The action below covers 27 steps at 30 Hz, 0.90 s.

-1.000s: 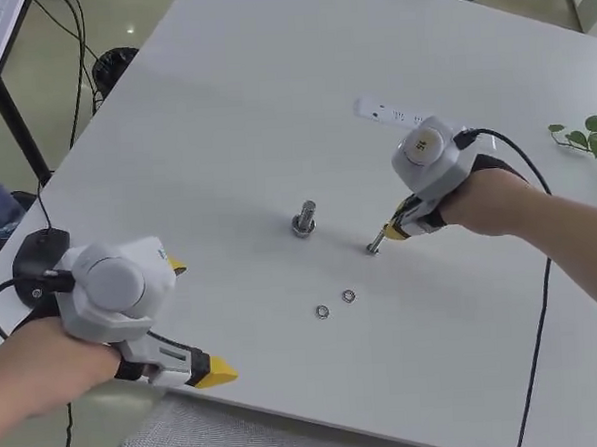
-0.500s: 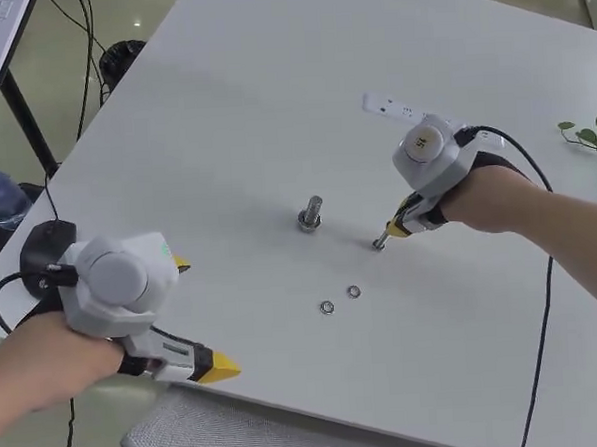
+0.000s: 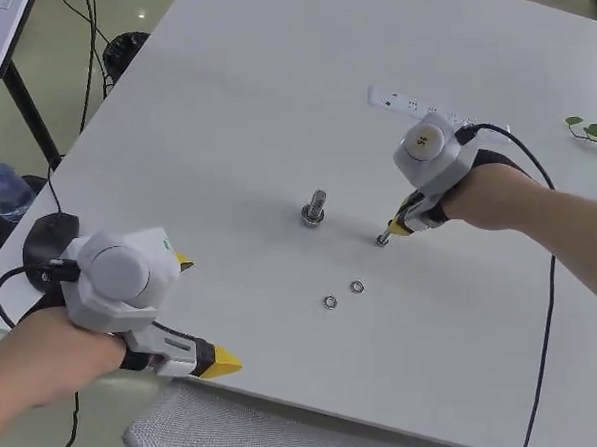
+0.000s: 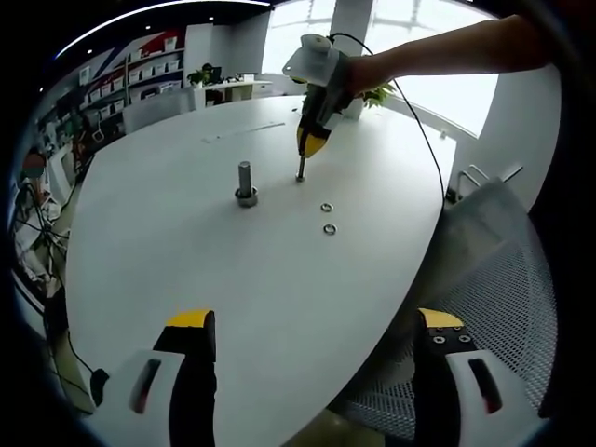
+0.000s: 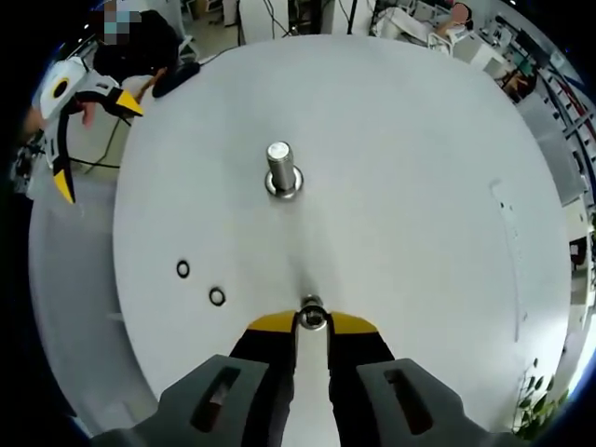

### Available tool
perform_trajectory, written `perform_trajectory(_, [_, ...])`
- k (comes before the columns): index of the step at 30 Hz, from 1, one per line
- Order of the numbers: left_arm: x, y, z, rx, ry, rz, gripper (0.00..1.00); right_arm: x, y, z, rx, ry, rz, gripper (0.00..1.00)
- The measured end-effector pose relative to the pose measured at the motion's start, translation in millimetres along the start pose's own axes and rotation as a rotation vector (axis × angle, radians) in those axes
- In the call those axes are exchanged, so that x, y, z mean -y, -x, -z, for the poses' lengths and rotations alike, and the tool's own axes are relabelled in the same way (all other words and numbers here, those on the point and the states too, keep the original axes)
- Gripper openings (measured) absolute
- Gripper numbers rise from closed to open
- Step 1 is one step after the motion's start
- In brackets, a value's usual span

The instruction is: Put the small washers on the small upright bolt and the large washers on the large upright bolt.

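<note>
- Right gripper (image 5: 312, 323) has its jaws set close on the ringed top of the small bolt (image 5: 312, 315), which sits in the slim gap between the yellow tips. Whether that ring is a washer I cannot tell.
- That small bolt stands upright on the white table (image 3: 272, 105), its long axis vertical. In the head view it is near the large bolt (image 3: 315, 209), to its right and slightly toward the person.
- The large bolt is upright too, long axis vertical, with a wider collar at its foot.
- Bolts, counted: two, one small and one large.
- Loose washers (image 3: 330, 302), counted: two small rings, both lying flat with their holes facing up, just beside each other. They lie on the person's side of the large bolt, apart from both bolts.
- Left gripper (image 4: 315, 321) has its jaws spread wide with nothing between them. It is well apart from the large bolt, at the table's near edge, with one jaw over the table and the other over a grey mesh chair (image 4: 484, 270).
- One white power strip (image 3: 412, 105) lies flat on the far side of the large bolt, well apart from it.
</note>
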<state>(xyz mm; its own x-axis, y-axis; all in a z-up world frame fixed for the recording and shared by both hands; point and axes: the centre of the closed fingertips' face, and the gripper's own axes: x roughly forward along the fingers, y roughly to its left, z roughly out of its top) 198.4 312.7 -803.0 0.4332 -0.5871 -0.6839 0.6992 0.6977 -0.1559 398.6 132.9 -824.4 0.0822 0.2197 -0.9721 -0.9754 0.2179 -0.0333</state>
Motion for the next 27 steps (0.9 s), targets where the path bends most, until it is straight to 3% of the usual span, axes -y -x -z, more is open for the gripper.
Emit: perform_trajectory(27, [-0.8,-3.6,5.7,-0.022,0.017,0.016,0.86,-1.9,-26.6,3.3,-0.013,0.030,-0.004,0.12])
